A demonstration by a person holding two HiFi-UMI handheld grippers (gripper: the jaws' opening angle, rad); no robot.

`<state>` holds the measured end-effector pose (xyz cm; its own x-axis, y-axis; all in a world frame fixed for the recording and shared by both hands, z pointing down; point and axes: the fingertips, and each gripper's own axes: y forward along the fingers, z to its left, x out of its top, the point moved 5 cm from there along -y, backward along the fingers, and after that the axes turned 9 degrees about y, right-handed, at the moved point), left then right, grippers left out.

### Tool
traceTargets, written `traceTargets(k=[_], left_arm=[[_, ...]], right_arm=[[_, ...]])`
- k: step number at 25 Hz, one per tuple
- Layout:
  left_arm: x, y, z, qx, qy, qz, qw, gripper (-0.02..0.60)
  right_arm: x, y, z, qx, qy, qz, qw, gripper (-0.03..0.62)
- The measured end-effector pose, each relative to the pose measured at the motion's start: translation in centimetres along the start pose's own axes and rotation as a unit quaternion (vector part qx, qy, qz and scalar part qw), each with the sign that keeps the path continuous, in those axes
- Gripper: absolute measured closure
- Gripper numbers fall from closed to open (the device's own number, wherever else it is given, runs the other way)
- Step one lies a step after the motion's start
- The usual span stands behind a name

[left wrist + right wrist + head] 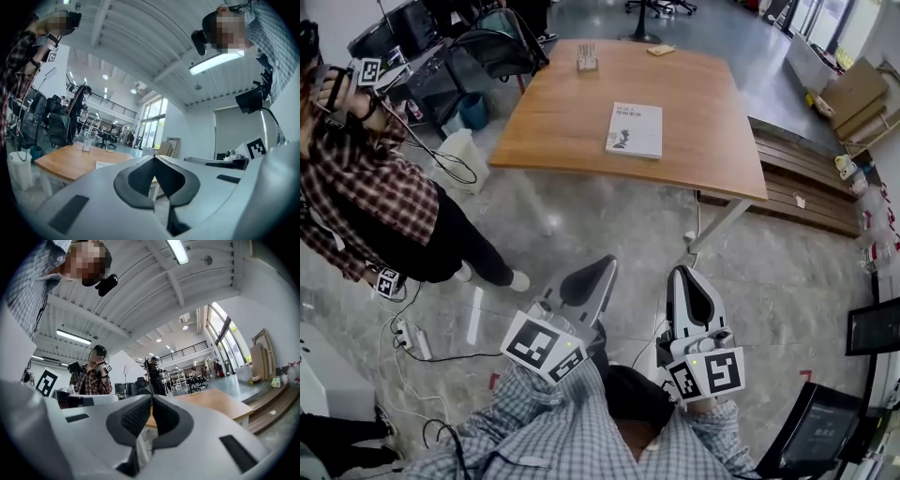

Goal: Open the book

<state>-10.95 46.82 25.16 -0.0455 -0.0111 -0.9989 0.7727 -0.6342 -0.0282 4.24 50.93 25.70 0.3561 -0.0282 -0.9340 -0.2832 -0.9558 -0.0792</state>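
White thin paperback book (pixel 634 129), lying closed near the middle of the brown wooden desk (pixel 553 141), looks light with a bendy, slippery cover, best lifted at its free edge; the left gripper (pixel 589 274) and right gripper (pixel 690 283), short of the desk, have fingers together on nothing.

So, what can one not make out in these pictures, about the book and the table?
- Book cover print, head view: too small to read.
- Book, left gripper view: partly hidden behind the left gripper.
- Book, right gripper view: not seen; the right gripper covers much of the table.
- Small object at the far edge, head view: too small to identify.
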Motion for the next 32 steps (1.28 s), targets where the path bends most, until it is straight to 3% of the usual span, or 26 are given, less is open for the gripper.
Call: traceTargets(k=[22,32], left_arm=[[-0.6,14.5,20.1,-0.025,-0.009,0.005,0.9996,0.583],[-1.0,18.1,24.7,-0.030,-0.016,0.008,0.9994,0.583]], right_arm=[[-0.4,23.6,-5.6,-0.020,-0.004,0.015,1.000,0.568],[-0.6,28.4,-7.5,-0.038,-0.007,0.023,0.999,0.568]])
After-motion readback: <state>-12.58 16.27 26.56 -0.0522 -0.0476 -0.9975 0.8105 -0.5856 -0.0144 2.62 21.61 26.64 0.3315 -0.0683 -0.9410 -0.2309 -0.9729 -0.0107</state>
